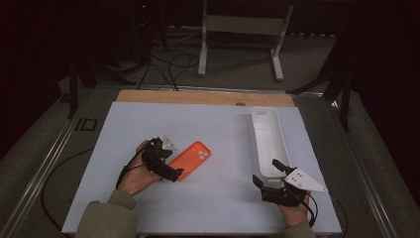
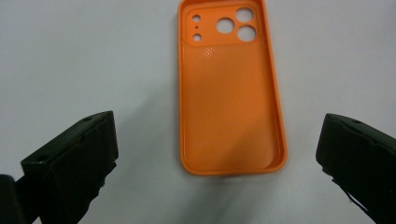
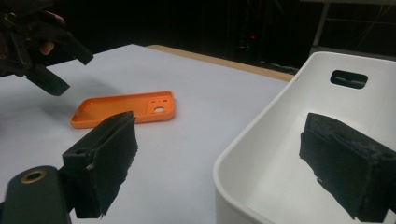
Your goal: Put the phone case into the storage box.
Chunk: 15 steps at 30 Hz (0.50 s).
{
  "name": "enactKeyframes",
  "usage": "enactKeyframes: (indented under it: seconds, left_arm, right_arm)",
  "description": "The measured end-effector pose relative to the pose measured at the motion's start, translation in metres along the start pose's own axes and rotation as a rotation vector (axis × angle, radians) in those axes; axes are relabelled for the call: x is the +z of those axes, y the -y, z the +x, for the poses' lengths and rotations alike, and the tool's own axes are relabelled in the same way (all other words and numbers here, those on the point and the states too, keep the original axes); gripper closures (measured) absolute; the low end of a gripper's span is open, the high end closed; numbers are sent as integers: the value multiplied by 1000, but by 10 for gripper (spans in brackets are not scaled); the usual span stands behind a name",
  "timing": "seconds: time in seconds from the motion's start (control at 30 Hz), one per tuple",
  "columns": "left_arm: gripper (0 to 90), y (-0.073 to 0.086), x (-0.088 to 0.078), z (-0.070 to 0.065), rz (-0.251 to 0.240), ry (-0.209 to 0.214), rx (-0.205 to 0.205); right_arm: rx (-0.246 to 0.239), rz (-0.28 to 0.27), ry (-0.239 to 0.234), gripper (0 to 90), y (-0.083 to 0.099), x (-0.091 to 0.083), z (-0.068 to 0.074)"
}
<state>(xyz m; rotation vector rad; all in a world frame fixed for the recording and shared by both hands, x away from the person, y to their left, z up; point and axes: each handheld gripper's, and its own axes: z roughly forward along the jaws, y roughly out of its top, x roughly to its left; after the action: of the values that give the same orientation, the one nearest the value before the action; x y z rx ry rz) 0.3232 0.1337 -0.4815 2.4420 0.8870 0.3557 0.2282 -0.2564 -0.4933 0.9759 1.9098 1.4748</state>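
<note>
An orange phone case (image 1: pixel 193 157) lies flat on the white mat, inner side up, with its camera cut-outs at the far end (image 2: pixel 229 93). My left gripper (image 1: pixel 171 159) hovers open at the case's near end. In the left gripper view its two jaws stand wide on either side of the case without touching it. My right gripper (image 1: pixel 266 172) is open and holds nothing, at the near end of a long white bin (image 1: pixel 267 144). One jaw hangs over the bin's inside (image 3: pixel 299 140), the other over the mat. The right gripper view also shows the case (image 3: pixel 126 109) and the left gripper (image 3: pixel 46 60).
The white mat (image 1: pixel 213 198) covers most of the table, and a wooden strip (image 1: pixel 198 96) shows at the far edge. Beyond it, a metal stand (image 1: pixel 237 44) and loose cables (image 1: pixel 168 67) sit on the dark floor. The bin is empty.
</note>
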Motion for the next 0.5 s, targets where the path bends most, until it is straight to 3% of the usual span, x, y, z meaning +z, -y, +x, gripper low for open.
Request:
enactKeyframes:
  seconds: [0.17, 0.5]
  left_arm:
    - [0, -2, 6, -2, 15, 5, 8]
    - [1, -5, 22, -5, 96, 27, 24]
  right_arm:
    - [2, -3, 3, 107, 0, -1, 0]
    - [0, -3, -3, 107, 0, 0, -1]
